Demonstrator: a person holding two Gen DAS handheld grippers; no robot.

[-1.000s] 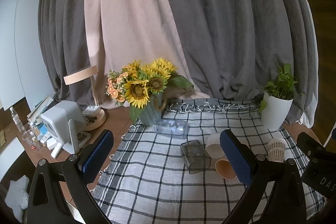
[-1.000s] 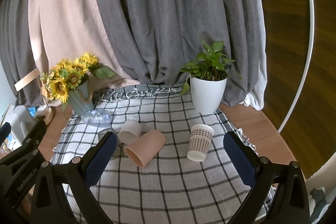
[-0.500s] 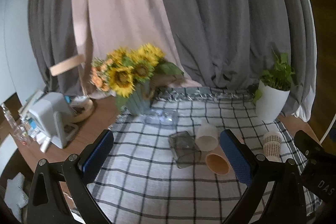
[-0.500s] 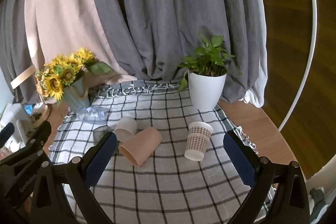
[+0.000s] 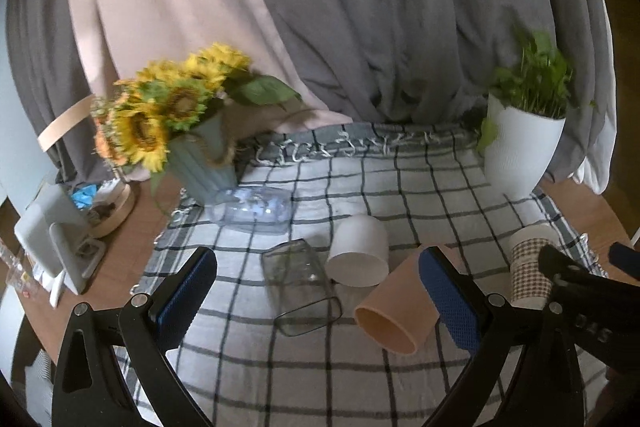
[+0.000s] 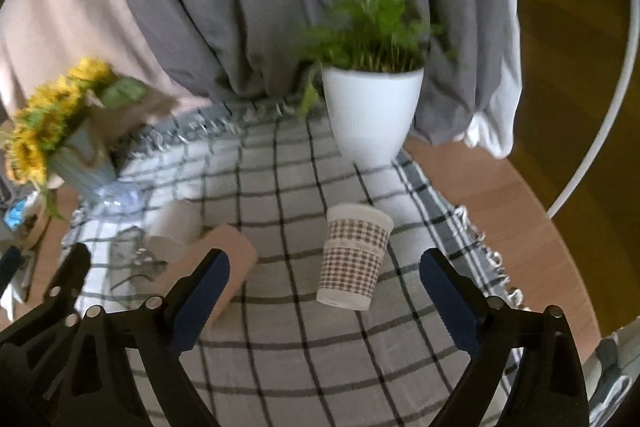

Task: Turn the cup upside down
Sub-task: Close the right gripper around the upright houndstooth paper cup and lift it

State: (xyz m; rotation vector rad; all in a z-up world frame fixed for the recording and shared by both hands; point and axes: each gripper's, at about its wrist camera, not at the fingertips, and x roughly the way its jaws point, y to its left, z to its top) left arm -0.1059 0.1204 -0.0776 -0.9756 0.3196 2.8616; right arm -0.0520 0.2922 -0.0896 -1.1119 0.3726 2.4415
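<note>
Right gripper [image 6: 322, 301] jaws spread, empty; checked cup [image 6: 354, 262] upright at 12 o'clock between them. Left gripper [image 5: 318, 301] spread too. Pink cup [image 5: 396, 311], white cup [image 5: 360, 251], glass [image 5: 298, 287] lie tipped; pink cup partly hidden behind right finger. Plant pot [image 6: 372, 115] blurred.

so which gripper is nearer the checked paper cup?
Right. The right gripper is open with the checked paper cup framed just ahead between its fingers. The left gripper is open off to the cup's left, facing the clear glass.
</note>
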